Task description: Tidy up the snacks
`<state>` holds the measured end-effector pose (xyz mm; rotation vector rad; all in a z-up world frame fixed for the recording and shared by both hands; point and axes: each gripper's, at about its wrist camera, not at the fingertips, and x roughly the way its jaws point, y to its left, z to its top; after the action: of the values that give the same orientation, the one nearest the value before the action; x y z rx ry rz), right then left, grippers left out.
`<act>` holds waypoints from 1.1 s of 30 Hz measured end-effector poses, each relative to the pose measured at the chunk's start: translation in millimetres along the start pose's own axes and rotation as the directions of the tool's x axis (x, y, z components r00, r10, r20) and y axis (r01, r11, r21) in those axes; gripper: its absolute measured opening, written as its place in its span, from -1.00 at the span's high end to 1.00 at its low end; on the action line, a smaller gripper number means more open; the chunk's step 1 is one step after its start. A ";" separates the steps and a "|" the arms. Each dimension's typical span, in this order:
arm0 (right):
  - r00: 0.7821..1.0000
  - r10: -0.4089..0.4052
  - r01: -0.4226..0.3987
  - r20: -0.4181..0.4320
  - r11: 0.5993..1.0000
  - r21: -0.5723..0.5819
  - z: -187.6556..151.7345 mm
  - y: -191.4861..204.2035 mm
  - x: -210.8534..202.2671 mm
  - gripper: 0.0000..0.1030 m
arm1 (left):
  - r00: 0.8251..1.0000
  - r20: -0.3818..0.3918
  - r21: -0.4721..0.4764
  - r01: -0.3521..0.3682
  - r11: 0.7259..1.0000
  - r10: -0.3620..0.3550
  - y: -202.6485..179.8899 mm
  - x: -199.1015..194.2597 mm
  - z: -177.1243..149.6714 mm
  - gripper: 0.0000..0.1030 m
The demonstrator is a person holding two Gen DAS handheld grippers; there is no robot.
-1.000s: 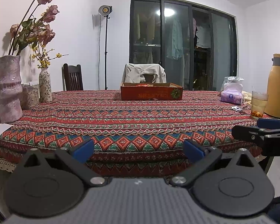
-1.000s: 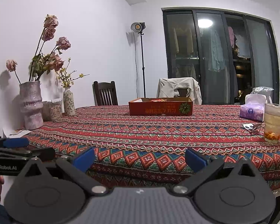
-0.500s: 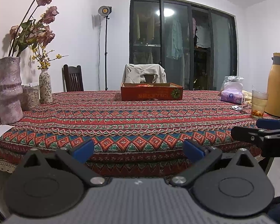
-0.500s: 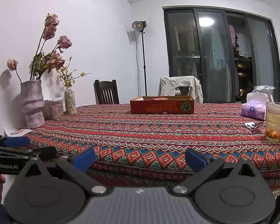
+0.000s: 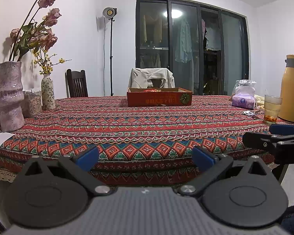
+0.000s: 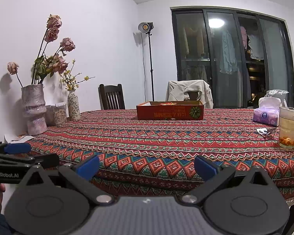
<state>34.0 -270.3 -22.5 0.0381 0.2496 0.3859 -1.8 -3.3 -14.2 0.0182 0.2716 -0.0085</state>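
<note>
A shallow red cardboard box (image 5: 159,98) with snack packets inside sits at the far side of the table; it also shows in the right wrist view (image 6: 170,112). Only a sliver of red packets (image 6: 167,103) shows over its rim. My left gripper (image 5: 145,157) is open and empty, held before the table's near edge. My right gripper (image 6: 146,166) is open and empty, at the near edge too. Each gripper shows at the side of the other's view: the right one (image 5: 274,137), the left one (image 6: 19,154).
The table carries a patterned red cloth (image 5: 147,129). On the left stand a large vase (image 5: 7,98), a small vase (image 5: 48,92) and jars (image 5: 32,103). On the right are a tissue pack (image 5: 243,100), a glass of drink (image 5: 272,108), a yellow flask (image 5: 291,90) and a small wrapper (image 6: 262,130).
The right wrist view has risen slightly and shifted, so the table sits a bit lower in its frame. The left gripper has barely moved. Both stay open.
</note>
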 end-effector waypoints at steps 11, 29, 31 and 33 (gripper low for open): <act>1.000 -0.002 0.002 -0.001 1.000 0.010 -0.5 -1.6 -0.9 -1.00 | 1.000 0.000 0.003 0.000 1.000 0.000 -0.5 0.0 -0.2 -1.00; 1.000 0.002 -0.002 -0.002 1.000 0.001 -0.6 1.3 0.0 -1.00 | 1.000 -0.005 0.005 0.002 1.000 -0.002 -1.4 0.8 -1.9 -1.00; 1.000 0.002 -0.002 -0.001 1.000 0.002 -0.4 1.0 0.0 -1.00 | 1.000 -0.004 0.005 0.002 1.000 -0.002 -1.3 0.9 -1.9 -1.00; 1.000 0.002 -0.002 -0.002 1.000 0.001 -0.4 1.0 0.0 -1.00 | 1.000 -0.004 0.004 0.001 1.000 -0.001 -1.2 1.1 -2.2 -1.00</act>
<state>33.5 -269.4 -22.8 0.0393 0.2514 0.3875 -1.4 -4.5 -16.7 0.0219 0.2759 -0.0100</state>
